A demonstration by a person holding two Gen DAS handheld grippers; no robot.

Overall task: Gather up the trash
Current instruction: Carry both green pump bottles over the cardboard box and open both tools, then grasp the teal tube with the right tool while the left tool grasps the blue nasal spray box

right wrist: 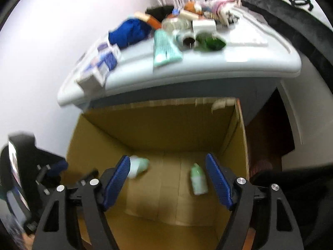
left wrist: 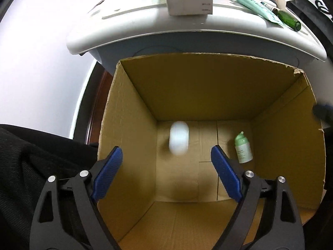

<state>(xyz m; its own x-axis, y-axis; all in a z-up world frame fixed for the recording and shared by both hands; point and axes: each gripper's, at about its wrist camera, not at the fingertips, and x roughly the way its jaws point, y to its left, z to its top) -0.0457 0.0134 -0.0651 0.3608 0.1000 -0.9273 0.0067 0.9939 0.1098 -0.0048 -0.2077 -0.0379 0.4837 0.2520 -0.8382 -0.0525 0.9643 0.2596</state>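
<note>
An open cardboard box (left wrist: 133, 125) stands on the floor against a white cabinet (left wrist: 145, 25). On its bottom lies a small bottle with a green cap (left wrist: 243, 148), also in the right wrist view (right wrist: 198, 180). A blurred white object (left wrist: 179, 138) is inside the box, in mid-air or at the bottom; in the right wrist view it (right wrist: 138, 166) looks pale green-white. My left gripper (left wrist: 166, 156) is open and empty above the box. My right gripper (right wrist: 167, 163) is open and empty above the box (right wrist: 87, 145).
The cabinet top (right wrist: 239, 60) holds clutter: a white carton (left wrist: 188, 0), a teal tube (left wrist: 256, 4), a green glass bottle (left wrist: 289, 20), a blue cloth (right wrist: 131, 32), small boxes (right wrist: 97, 66). A white wall is on the left. A black patterned cushion (right wrist: 281, 4) lies at the right.
</note>
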